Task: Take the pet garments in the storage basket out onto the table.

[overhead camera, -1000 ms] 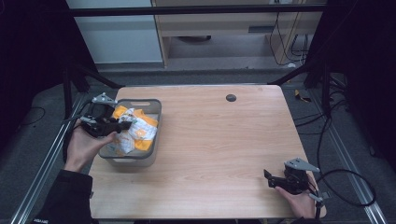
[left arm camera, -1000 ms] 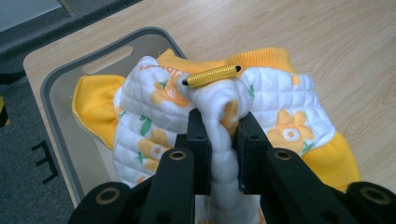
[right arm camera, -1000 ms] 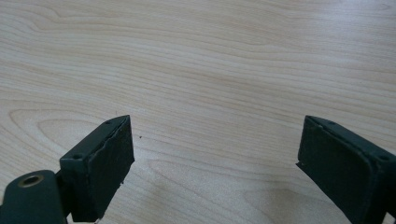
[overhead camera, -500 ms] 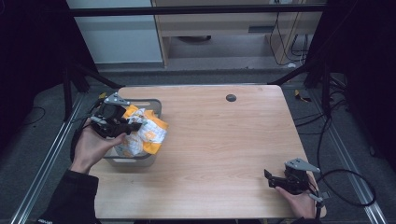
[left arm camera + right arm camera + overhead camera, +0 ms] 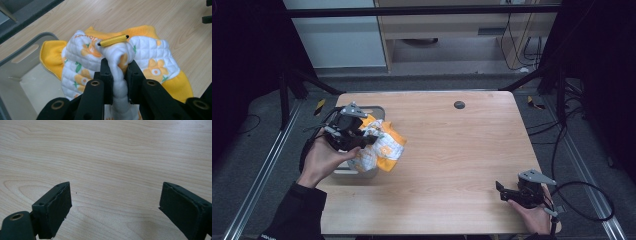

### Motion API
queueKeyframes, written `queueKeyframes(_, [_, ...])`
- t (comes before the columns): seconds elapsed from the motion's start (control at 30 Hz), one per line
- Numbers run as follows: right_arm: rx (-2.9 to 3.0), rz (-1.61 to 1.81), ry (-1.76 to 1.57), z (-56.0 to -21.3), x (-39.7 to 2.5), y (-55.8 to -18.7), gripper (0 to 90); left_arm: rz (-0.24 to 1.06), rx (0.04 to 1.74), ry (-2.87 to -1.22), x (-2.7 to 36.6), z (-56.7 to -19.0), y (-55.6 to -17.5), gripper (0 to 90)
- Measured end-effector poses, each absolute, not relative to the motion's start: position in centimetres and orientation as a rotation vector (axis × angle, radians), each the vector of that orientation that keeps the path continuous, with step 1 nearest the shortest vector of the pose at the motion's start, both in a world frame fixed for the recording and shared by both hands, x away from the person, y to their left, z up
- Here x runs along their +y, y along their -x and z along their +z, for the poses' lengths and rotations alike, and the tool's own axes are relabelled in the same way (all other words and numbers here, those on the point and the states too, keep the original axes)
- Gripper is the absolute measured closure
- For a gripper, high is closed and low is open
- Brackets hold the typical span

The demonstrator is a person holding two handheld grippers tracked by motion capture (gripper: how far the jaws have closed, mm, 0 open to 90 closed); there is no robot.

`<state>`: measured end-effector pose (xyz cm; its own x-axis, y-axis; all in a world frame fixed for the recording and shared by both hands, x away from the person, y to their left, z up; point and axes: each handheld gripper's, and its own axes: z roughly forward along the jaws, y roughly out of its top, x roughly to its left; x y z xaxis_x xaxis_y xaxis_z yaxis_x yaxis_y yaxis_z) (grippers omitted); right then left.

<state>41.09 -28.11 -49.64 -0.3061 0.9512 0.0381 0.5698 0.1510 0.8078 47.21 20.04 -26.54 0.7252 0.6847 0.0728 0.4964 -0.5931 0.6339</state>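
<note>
High view: left hand-held gripper [image 5: 362,141] is clamped on a fold of the quilted yellow-flowered garment [image 5: 382,147], which hangs over the grey bin's [image 5: 377,111] right rim. Bare table [image 5: 452,150] lies right. Right hand-held gripper [image 5: 507,192] waits wide open, near-right corner, well apart.

Little quilted garment [image 5: 140,58], white with orange flowers and orange trim, bunched up and hanging pinched above the grey bin's [image 5: 23,53] edge.
</note>
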Motion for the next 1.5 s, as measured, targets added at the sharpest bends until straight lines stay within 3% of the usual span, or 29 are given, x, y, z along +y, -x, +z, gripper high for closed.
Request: queueKeyframes(1.5, [1.915, 1.028, -1.426, -49.4, -28.3, -41.0, 10.4, 0.294, 0.652, -2.467, 9.6, -30.2, -47.6, 78.0])
